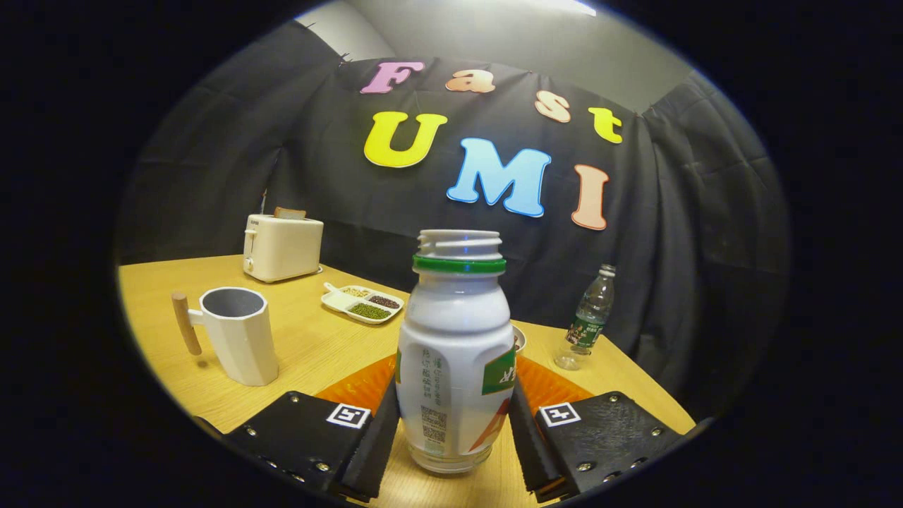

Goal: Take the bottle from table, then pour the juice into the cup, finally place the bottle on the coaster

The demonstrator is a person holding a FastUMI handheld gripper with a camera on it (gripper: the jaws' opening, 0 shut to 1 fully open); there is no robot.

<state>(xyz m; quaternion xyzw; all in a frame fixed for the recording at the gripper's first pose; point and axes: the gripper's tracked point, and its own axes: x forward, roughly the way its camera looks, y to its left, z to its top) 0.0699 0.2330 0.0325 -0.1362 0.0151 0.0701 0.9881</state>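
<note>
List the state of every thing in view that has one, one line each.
White plastic juice bottle: upright, uncapped, between the fingers.
Gripper: shut on the bottle.
White faceted cup with wooden handle: upright, looks empty.
Cream toaster: bread in slot.
Clear water bottle: upright, capped.
Orange coaster: unoccupied.

Two bottles (pixel 456 353) (pixel 589 317), one cup (pixel 236 334), one toaster (pixel 282 247), one snack tray (pixel 362 302), one coaster (pixel 363 384).

You can read nothing: the bottle's (pixel 455 353) label print is too small, and the gripper (pixel 455 434), clamped on it, carries only square code tags (pixel 348 415).
</note>
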